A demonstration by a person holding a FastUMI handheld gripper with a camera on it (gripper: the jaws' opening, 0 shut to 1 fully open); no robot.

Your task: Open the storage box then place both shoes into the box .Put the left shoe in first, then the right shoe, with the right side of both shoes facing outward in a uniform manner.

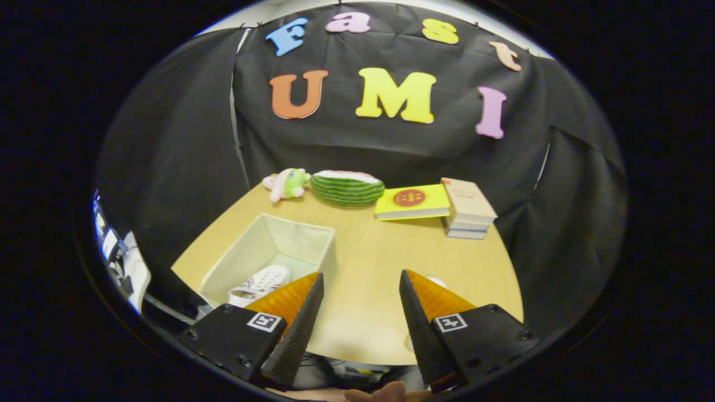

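An open cream fabric storage box (313,231) stands on the wooden table (391,262), just ahead of my left finger. A white perforated shoe (262,282) lies on its side inside the box, partly hidden by that finger. A small white bit of something (437,282) shows just behind my right finger; I cannot tell whether it is the other shoe. My gripper (360,287) hangs above the table's near edge, open, with bare tabletop between its fingers.
At the table's far side lie a pink and green plush toy (287,184), a watermelon-slice cushion (346,188), a yellow book (412,202) and a stack of books (468,209). A person's hand (380,393) shows below the fingers. Black cloth walls surround the table.
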